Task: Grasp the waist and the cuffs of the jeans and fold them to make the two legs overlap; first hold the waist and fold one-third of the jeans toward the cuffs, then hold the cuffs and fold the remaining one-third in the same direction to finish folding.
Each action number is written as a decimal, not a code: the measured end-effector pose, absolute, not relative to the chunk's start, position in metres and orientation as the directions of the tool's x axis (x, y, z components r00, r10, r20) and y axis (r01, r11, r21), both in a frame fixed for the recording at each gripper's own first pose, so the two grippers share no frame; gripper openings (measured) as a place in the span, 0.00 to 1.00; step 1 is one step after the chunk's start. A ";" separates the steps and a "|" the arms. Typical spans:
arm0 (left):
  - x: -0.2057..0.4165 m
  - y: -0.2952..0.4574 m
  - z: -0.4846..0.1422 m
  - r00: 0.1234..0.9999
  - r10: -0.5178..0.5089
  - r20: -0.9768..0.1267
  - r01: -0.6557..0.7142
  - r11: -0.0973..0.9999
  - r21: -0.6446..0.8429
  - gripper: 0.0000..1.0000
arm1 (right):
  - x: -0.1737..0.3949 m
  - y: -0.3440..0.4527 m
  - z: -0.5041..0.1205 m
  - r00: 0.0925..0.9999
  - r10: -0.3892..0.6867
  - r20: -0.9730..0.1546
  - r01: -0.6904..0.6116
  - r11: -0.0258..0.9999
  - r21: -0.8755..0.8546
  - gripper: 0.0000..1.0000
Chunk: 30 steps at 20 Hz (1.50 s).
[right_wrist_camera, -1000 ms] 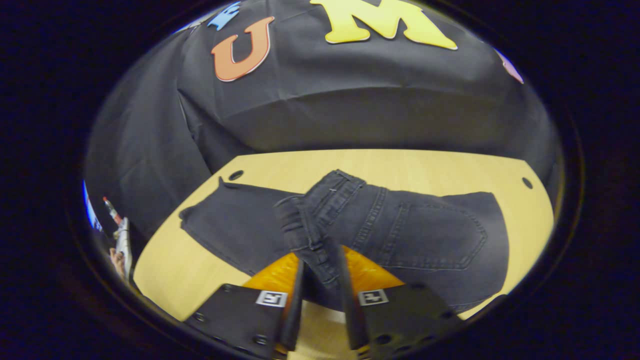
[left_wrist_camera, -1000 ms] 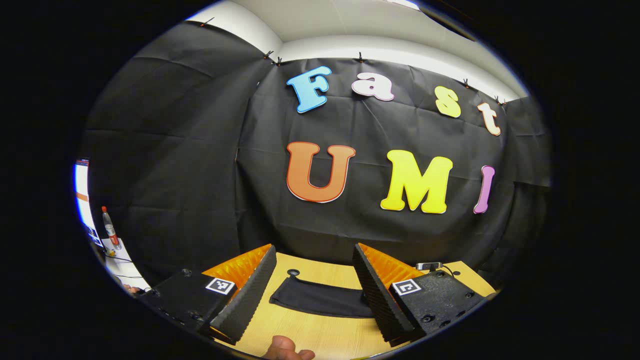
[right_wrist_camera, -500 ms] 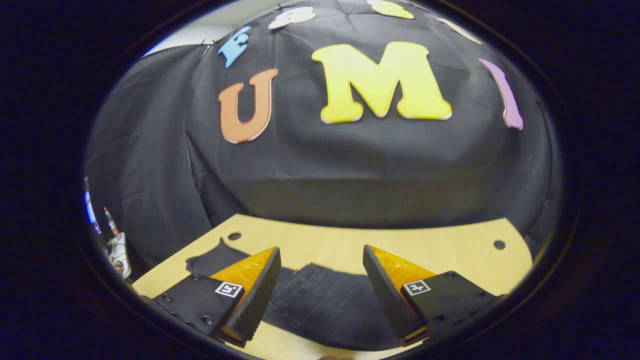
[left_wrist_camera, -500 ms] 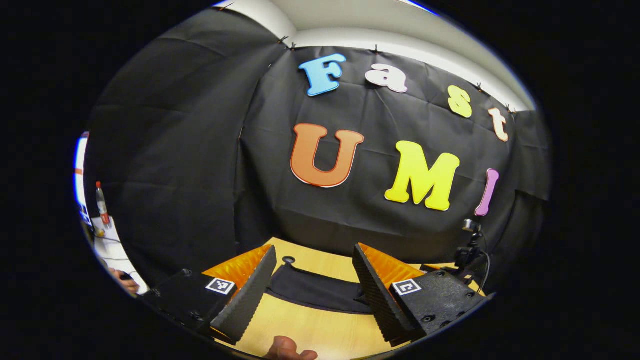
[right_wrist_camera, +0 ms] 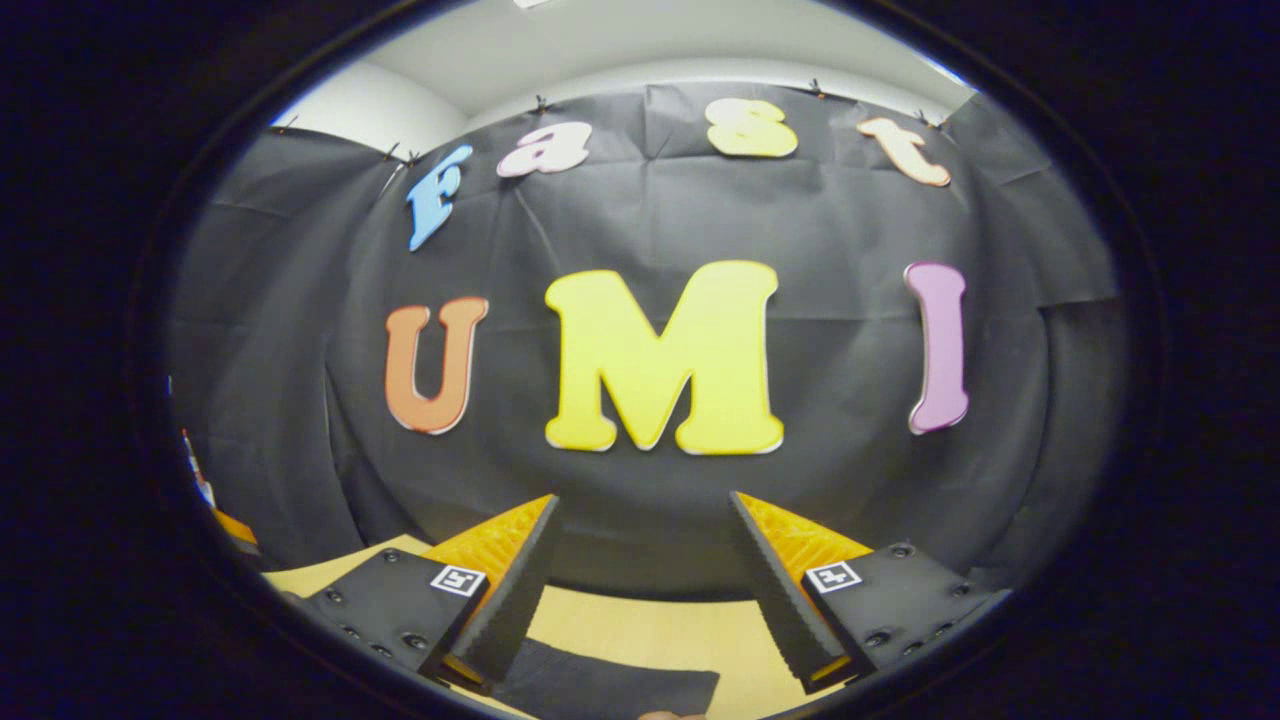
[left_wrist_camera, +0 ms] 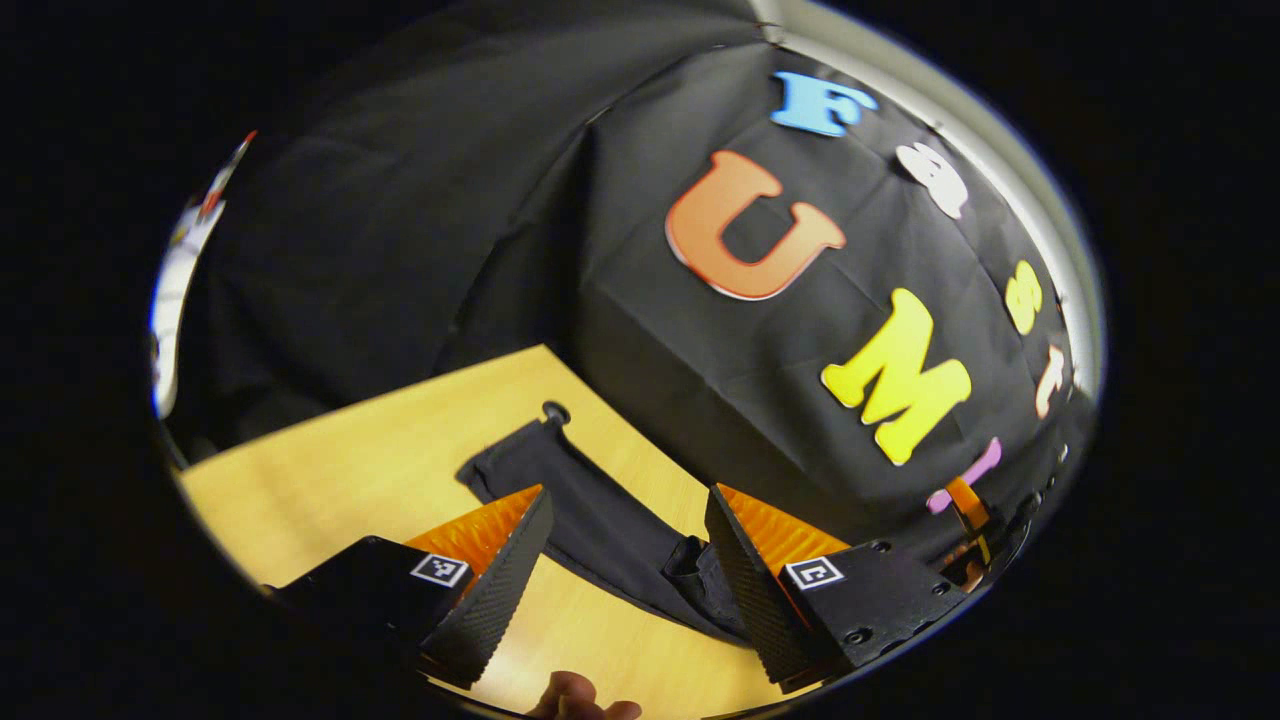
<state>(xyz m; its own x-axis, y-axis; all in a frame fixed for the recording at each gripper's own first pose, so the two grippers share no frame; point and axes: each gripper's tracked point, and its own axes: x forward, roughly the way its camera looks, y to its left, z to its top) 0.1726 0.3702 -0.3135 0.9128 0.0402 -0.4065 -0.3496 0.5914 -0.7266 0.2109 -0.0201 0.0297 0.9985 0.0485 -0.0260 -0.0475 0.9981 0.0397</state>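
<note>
Left gripper view: your left gripper point(left_wrist_camera: 625, 560) has its jaws spread wide, nothing between the pads, not touching anything. It hangs above the table point(left_wrist_camera: 380, 450). The jeans point(left_wrist_camera: 590, 520) lie flat on the wood, a dark strip running diagonally from a corner near the table hole point(left_wrist_camera: 555, 411) down toward the right finger. The middle of that strip shows through the gap between your fingers, farther off along the table and lower than them. Close to the right finger point(left_wrist_camera: 750, 590) the fabric bunches into a thicker fold; the finger overlaps it in the picture, but whether it touches cannot be told. The left finger point(left_wrist_camera: 495, 590) sits over bare wood, clear of the cloth. A fingertip point(left_wrist_camera: 580, 697) of your hand pokes in at the bottom edge. The view is tilted, with the booth wall point(left_wrist_camera: 420, 200) behind the far table edge.

Right gripper view: your right gripper point(right_wrist_camera: 640, 590) is also released, jaws wide apart, holding nothing. It points mostly at the booth wall, held level. Low in the picture a strip of table shows, and a dark flat piece of the jeans point(right_wrist_camera: 610, 690) lies on it below the gap, nearer the left finger point(right_wrist_camera: 505, 600) than the right finger point(right_wrist_camera: 780, 600). The cloth is under the fingers, apart from them, flat on the wood.
</note>
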 end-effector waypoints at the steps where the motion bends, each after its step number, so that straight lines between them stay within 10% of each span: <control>1: 0.174 0.374 -0.328 0.904 0.033 -0.425 -0.374 0.542 -0.752 0.99 | 0.207 -0.030 0.045 1.000 0.027 0.005 -0.027 0.999 0.038 0.96; 17: 0.216 0.428 -0.470 0.780 0.010 -0.626 -0.625 0.058 -0.778 1.00 | 0.158 -0.134 0.116 0.977 -0.185 0.106 0.187 0.982 -0.010 0.96; 28: 0.271 0.438 -0.473 0.848 -0.003 -0.530 -0.527 -0.117 -0.842 0.94 | 0.153 -0.162 0.097 0.968 -0.248 0.044 0.249 0.968 -0.009 0.96; 30: 0.271 0.434 -0.490 0.833 -0.015 -0.553 -0.550 -0.128 -0.825 0.71 | 0.151 -0.165 0.099 0.966 -0.253 0.046 0.254 0.967 -0.015 0.96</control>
<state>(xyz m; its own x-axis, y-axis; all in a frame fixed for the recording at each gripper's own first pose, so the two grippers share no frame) 0.2710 0.4345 -0.4898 0.8328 -0.0152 -0.5533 -0.5505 -0.1276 -0.8250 0.1507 -0.1645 0.0990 0.9663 -0.2533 0.0463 0.2543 0.9670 -0.0155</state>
